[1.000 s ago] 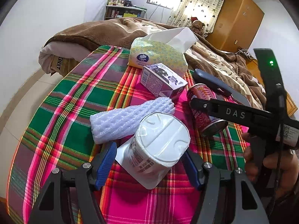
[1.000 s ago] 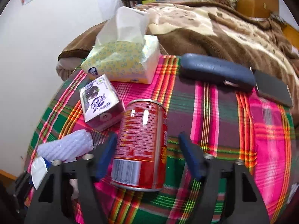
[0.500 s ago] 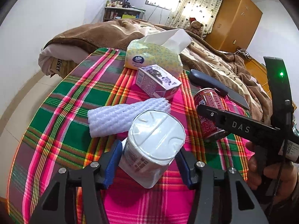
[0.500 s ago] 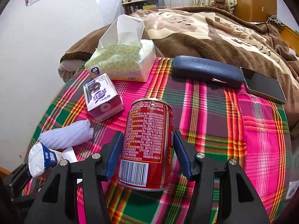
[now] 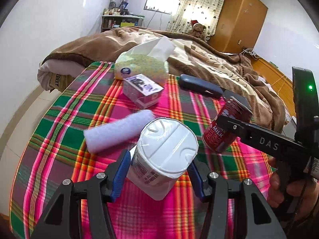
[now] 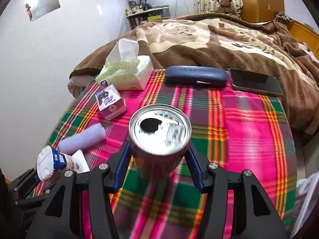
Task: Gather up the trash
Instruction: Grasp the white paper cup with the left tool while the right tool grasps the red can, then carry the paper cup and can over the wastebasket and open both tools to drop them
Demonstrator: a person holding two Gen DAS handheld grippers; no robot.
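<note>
My left gripper (image 5: 157, 173) is shut on a white yogurt cup (image 5: 163, 151) and holds it above the plaid tablecloth (image 5: 59, 123). The cup also shows in the right wrist view (image 6: 51, 162). My right gripper (image 6: 157, 167) is shut on a red milk can (image 6: 159, 131), lifted and tilted so its open top faces the camera. The can also shows in the left wrist view (image 5: 227, 129). A white foam sleeve (image 5: 117, 131) and a small purple carton (image 5: 141, 90) lie on the cloth beyond the cup.
A yellow tissue pack (image 5: 141, 67) stands at the table's far edge. A blue glasses case (image 6: 196, 76) and a dark phone (image 6: 256, 81) lie at the far right. A bed with a brown blanket (image 6: 219, 39) runs behind the table.
Both grippers closed on their objects and lifted them. The can rose off the cloth and tilted toward the right camera. The cup rose with the left gripper.
</note>
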